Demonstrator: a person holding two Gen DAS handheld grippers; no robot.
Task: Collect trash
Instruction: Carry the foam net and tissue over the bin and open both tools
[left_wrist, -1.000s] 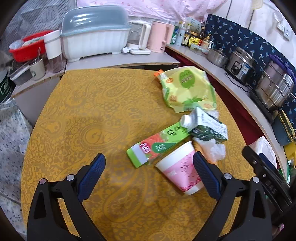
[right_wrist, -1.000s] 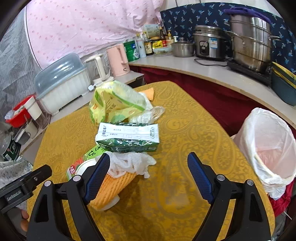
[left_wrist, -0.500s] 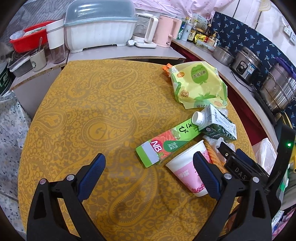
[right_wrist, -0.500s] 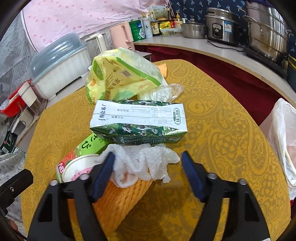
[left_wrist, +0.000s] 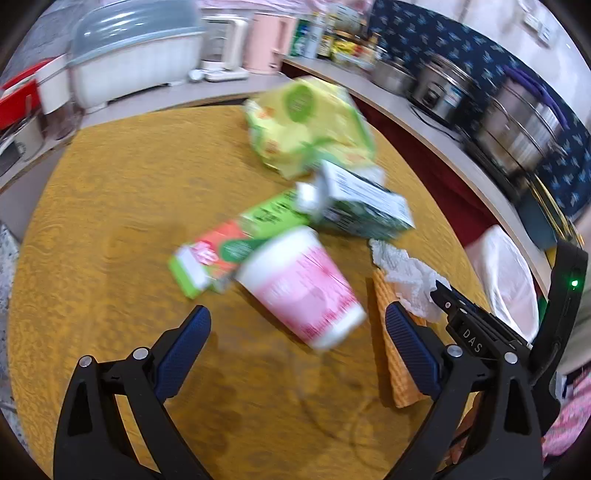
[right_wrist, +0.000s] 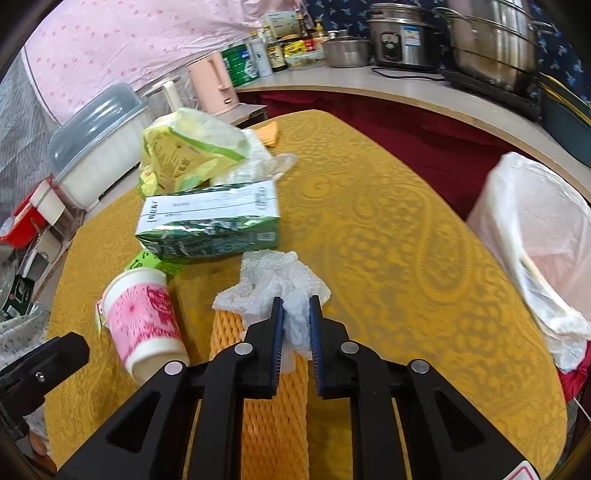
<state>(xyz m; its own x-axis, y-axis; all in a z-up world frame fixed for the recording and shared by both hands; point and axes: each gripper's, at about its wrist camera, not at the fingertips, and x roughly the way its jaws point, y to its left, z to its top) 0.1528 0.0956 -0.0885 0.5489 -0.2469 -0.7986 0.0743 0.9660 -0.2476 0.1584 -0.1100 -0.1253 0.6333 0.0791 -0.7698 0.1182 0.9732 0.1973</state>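
Note:
Trash lies on a round yellow table (right_wrist: 388, 206). My right gripper (right_wrist: 296, 317) is shut on a crumpled white tissue (right_wrist: 275, 286), also in the left wrist view (left_wrist: 406, 273), which lies over an orange foam net (right_wrist: 273, 410). My left gripper (left_wrist: 295, 332) is open, its jaws either side of a tipped pink paper cup (left_wrist: 299, 288), not touching it. A green carton (right_wrist: 210, 229), a green and red box (left_wrist: 236, 243) and a yellow-green bag (right_wrist: 184, 151) lie beyond.
A bin lined with a white bag (right_wrist: 532, 229) stands off the table's right edge. A counter behind holds pots (right_wrist: 491, 40), a rice cooker (right_wrist: 402, 40), a pink kettle (right_wrist: 214, 81) and a covered dish rack (left_wrist: 133, 62).
My right gripper moved in and closed on the tissue. My left gripper moved forward towards the cup; its view is blurred by motion.

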